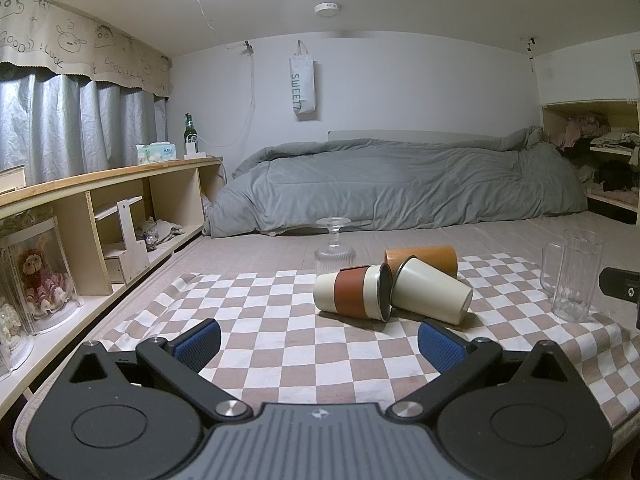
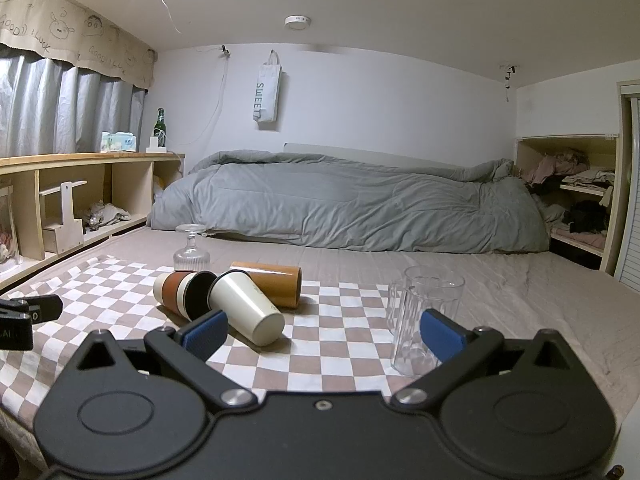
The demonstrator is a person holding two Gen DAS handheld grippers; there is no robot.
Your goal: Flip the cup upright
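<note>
Both hand-held grippers, left (image 1: 319, 342) and right (image 2: 324, 332), hover spread apart, empty, facing toppled cups: cream cup (image 2: 246, 307) likely first.

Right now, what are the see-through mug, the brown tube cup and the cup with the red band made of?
Clear mug: looks like glass or clear plastic; you see the checks through it, and it is ribbed.
Brown cup: seems wood or bamboo; warm, matte, faintly grained.
Banded cup: cream, matte body, perhaps plastic or coated metal; the red-brown sleeve looks soft, maybe silicone or leather; the rim looks metallic.
</note>
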